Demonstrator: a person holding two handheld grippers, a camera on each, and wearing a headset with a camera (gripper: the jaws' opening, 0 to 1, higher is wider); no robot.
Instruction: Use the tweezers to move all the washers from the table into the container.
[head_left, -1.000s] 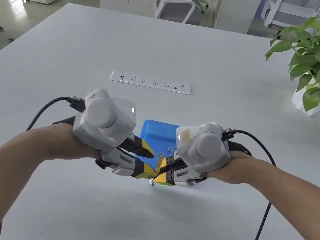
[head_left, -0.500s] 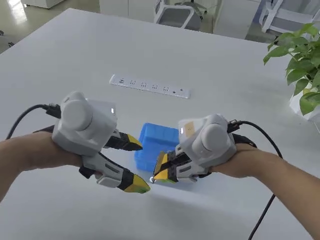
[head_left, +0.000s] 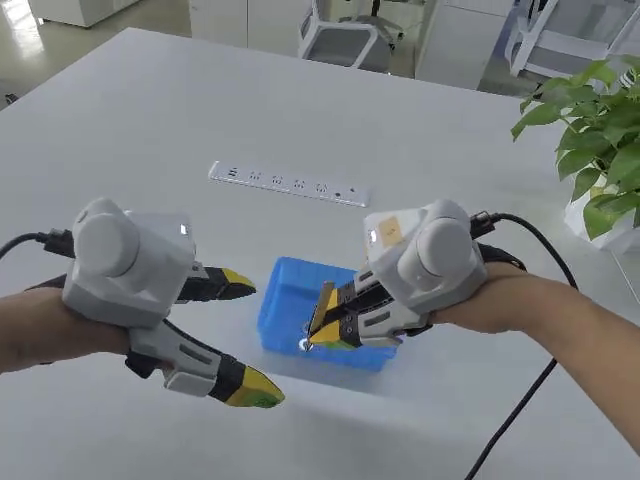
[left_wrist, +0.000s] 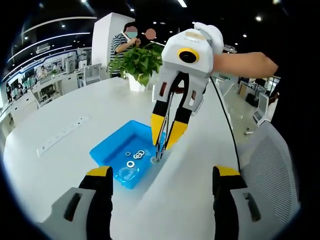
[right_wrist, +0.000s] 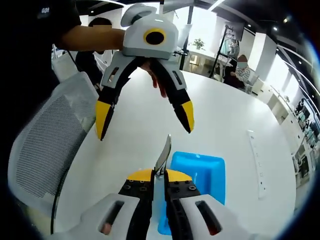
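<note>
Pinching tweezers (head_left: 322, 305) between pressed-together jaws of right gripper (head_left: 335, 332), tips hanging over container (head_left: 283, 297), perhaps gripping something small. Holding left gripper (head_left: 255, 343) just beside, jaws spread wide. Lying inside: washers (left_wrist: 135, 156). Sitting beyond: power strip (head_left: 288, 184), plant (head_left: 590, 120).

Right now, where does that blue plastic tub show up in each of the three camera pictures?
Head view: the blue plastic tub sits at centre, slightly below the middle.
Left gripper view: centre-left, with small metal washers inside.
Right gripper view: lower centre-right, right of the metal tweezers held in the jaws.
Shared landmark: the long white power strip, at left in the left gripper view, far right in the right gripper view.
</note>
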